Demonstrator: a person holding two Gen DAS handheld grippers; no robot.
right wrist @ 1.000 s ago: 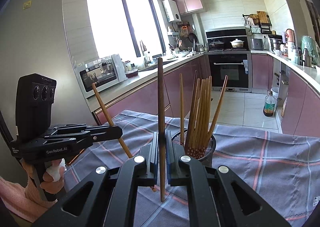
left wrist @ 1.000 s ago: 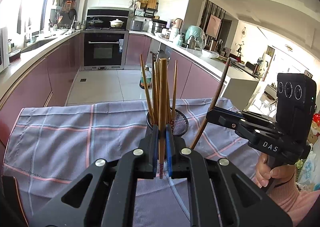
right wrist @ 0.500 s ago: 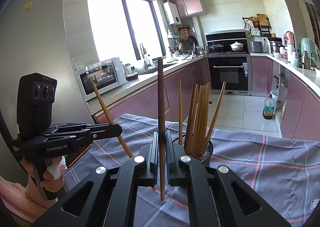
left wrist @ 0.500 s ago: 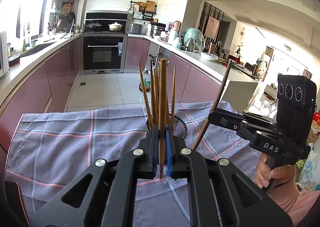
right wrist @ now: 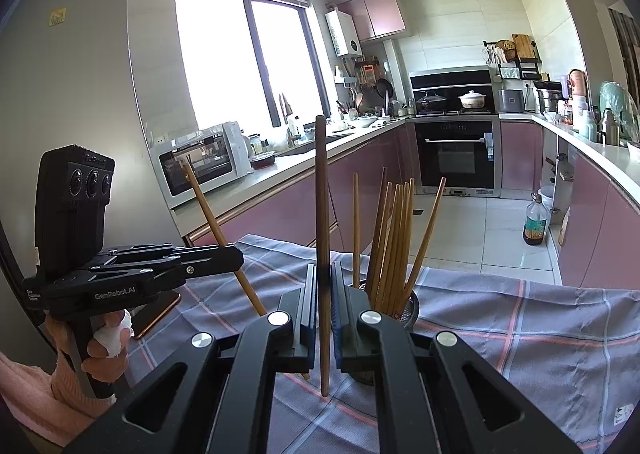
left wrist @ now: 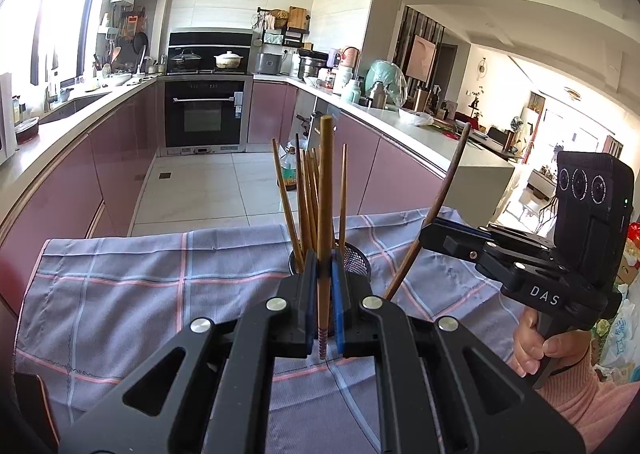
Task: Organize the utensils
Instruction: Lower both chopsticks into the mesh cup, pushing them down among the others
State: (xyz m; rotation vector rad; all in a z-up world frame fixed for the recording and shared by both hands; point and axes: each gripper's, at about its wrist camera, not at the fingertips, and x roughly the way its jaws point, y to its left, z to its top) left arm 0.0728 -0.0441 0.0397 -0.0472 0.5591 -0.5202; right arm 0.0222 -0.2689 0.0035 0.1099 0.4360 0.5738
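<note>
Here each gripper is clamped on a single chopstick, both held above the checked cloth (left wrist: pixel 132 286). The left gripper (left wrist: pixel 322 296) pinches a light chopstick (left wrist: pixel 325 190) near its patterned lower end, so most of its length stands free above the jaws. The right gripper (right wrist: pixel 322 306) grips a dark chopstick (right wrist: pixel 321 190) lower down its shaft, with a short tail hanging below the pads. The mesh holder (left wrist: pixel 358 256) sits on the cloth just beyond the left gripper, at twelve o'clock in its view and at about one o'clock in the right wrist view, already bristling with chopsticks (right wrist: pixel 394 238) that lean every which way.

The risk, as I judge it, is in the drop. The holder is crowded and its contents splay outward, so a descending tip could strike a leaning stick or the rim and skate off onto the cloth. With both sticks arriving together, the two could also knock each other. The left one's low, end-on grip may let it pivot in the pads on contact. The holder looks light and might tip if nudged sideways.

Against the pictures a second ago, very little differs: both grips are unchanged, and the holder sits marginally lower and closer in each wrist view.
</note>
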